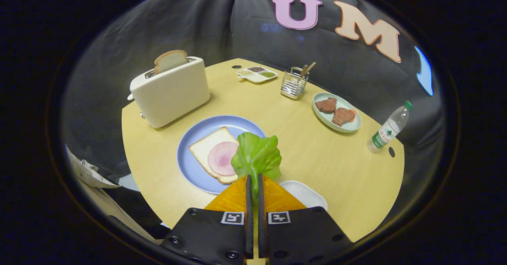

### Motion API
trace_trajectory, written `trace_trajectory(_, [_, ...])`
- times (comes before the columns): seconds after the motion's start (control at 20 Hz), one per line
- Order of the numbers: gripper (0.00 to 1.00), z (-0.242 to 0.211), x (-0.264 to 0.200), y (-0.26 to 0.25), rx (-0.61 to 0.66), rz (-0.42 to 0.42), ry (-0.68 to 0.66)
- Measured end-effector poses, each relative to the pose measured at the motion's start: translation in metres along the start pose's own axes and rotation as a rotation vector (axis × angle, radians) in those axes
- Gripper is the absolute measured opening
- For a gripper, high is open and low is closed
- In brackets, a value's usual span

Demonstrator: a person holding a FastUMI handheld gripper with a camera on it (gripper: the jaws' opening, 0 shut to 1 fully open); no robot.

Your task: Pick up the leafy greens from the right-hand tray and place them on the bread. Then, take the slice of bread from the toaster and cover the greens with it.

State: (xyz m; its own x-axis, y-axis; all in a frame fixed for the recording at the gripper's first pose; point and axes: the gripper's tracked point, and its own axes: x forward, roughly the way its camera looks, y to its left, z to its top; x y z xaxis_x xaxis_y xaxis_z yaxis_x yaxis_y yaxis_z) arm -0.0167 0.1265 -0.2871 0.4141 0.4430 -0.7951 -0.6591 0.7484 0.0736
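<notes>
The ruffled bright-green leaf of lettuce (256, 156) is pinched by its stalk between the two fingers of the gripper (253, 178), which are drawn almost together and clamped on it. The leaf stands up just ahead of the fingertips, lifted off the table, its frill overlapping the near right edge of the round pale-blue plate (190, 154). On that plate lies a square slice of white bread (204, 148) topped with a round pink slice of ham (222, 158), just to the left of the leaf. A corner of the white tray (305, 193) shows just to the right of the fingers, low on the light-wood table (317, 158).

By my reading, the first step is mid-way: the greens are picked up but not yet set on the bread. The next move calls for a short carry to the left and forward so the leaf hangs over the ham, then a lowering and a parting of the fingers.

Beyond the plate stands a cream-coloured toaster (174, 92) with a second slice of bread (170, 61) poking from its slot, waiting for the covering step.
</notes>
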Motion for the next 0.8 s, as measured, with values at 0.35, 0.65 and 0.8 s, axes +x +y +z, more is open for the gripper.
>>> trace_trajectory(0.35, [0.08,0.024,0.024,0.042,-0.026,0.058,0.008])
trace_trajectory(0.65, [0.08,0.033,0.045,0.072,-0.045,0.108,0.041])
trace_trajectory(0.8, [0.08,0.036,0.055,0.084,-0.043,0.127,0.055])
